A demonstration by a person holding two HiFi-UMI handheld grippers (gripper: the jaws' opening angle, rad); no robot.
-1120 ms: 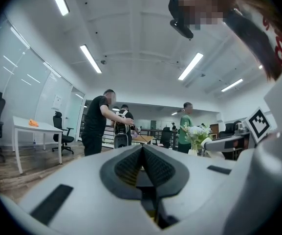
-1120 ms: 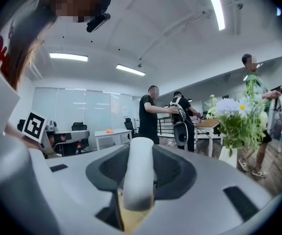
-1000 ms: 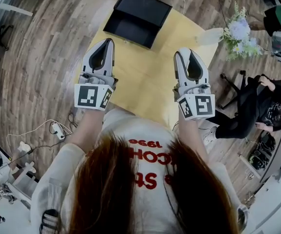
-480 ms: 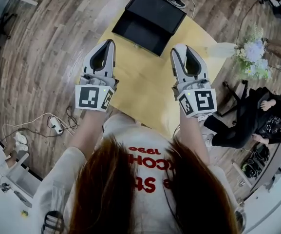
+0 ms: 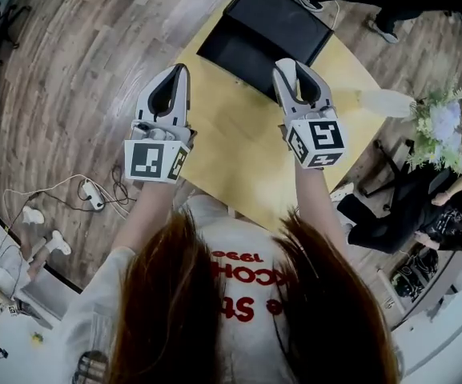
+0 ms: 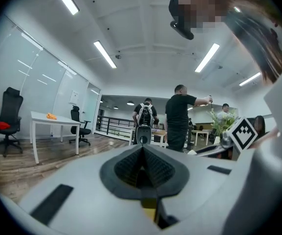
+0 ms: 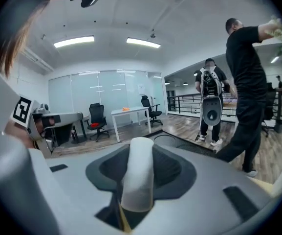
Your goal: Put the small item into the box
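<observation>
Looking steeply down from the head view, a person with long reddish-brown hair holds one tool in each hand above a yellow bench [image 5: 239, 154]. An open black box [image 5: 267, 34] sits at the far edge of the bench. The left tool [image 5: 180, 69] hangs over the bench's left side, well short of the box. The right tool [image 5: 290, 69] is further forward, and its tip overlaps the box's near edge in this view. Only a sliver of white shows at that tip.

The right gripper view makes this plain: the right tool is clenched on a small white roll [image 7: 139, 173], which stands upright between the dark pads and is not yet in the box. That view shows no box or bench, only an office with chairs, a white desk and a person in black [image 7: 248, 82] standing nearby.

The left gripper view shows the left tool with its pads [image 6: 131, 168] pressed together and nothing between them. Beyond it are standing people and the right tool's marker cube [image 6: 242, 132], which the head view shows from above. A bunch of flowers [image 5: 440, 130] appears at the head view's right edge.
</observation>
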